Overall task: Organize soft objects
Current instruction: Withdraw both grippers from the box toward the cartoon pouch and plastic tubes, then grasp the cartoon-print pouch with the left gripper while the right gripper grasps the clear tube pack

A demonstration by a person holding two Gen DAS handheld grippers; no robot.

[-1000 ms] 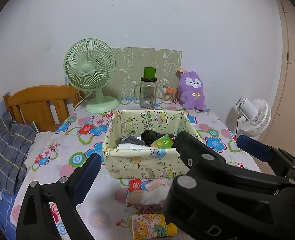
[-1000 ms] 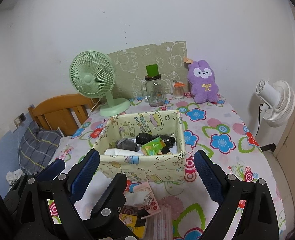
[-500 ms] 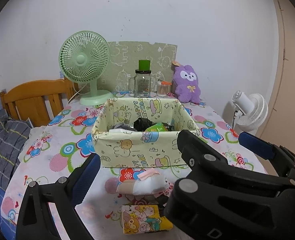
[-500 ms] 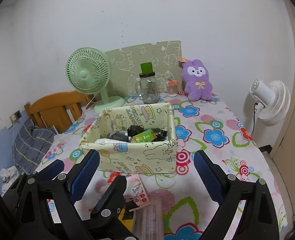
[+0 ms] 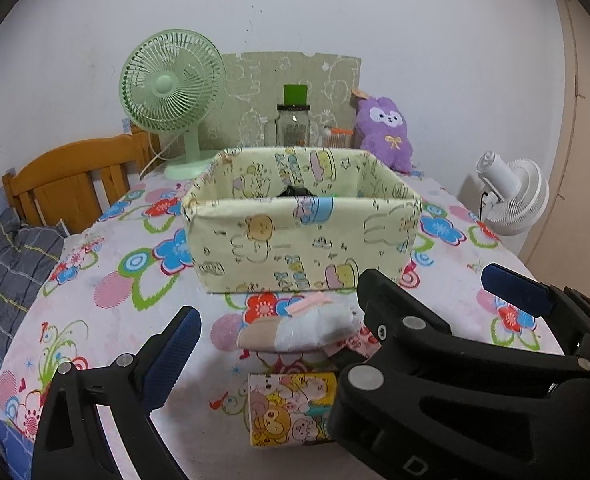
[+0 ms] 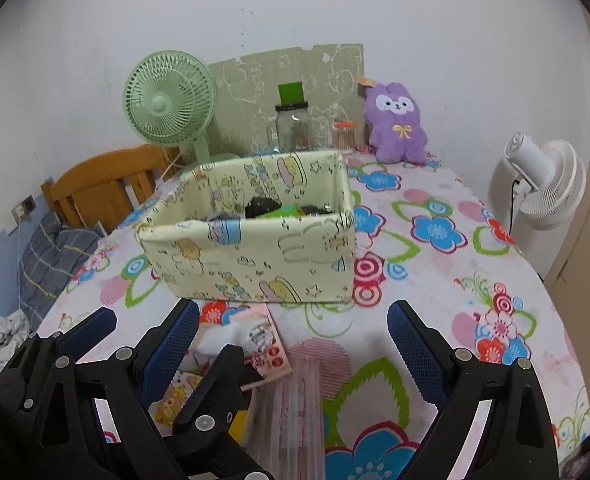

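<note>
A pale yellow cartoon-print fabric box (image 5: 303,240) (image 6: 255,256) stands mid-table with dark items and a green packet inside. In front of it lie a white and beige soft bundle (image 5: 295,332) (image 6: 219,340), a yellow cartoon-print packet (image 5: 291,412), a pink printed packet (image 6: 269,344) and a clear plastic packet (image 6: 299,408). My left gripper (image 5: 295,340) is open, low over the bundle; its right finger is hidden behind the right gripper's finger. My right gripper (image 6: 291,344) is open over the pink and clear packets. A purple plush rabbit (image 5: 387,136) (image 6: 399,124) leans on the back wall.
A green desk fan (image 5: 171,92), a glass jar with a green lid (image 5: 293,124) and a small orange-capped jar (image 6: 343,134) stand at the back. A white fan (image 6: 543,184) stands off the table's right edge. A wooden headboard (image 5: 67,176) and bedding lie left.
Both grippers have come down and forward toward the items in front of the box. The box looks larger and its inside shows less. Both stay open.
</note>
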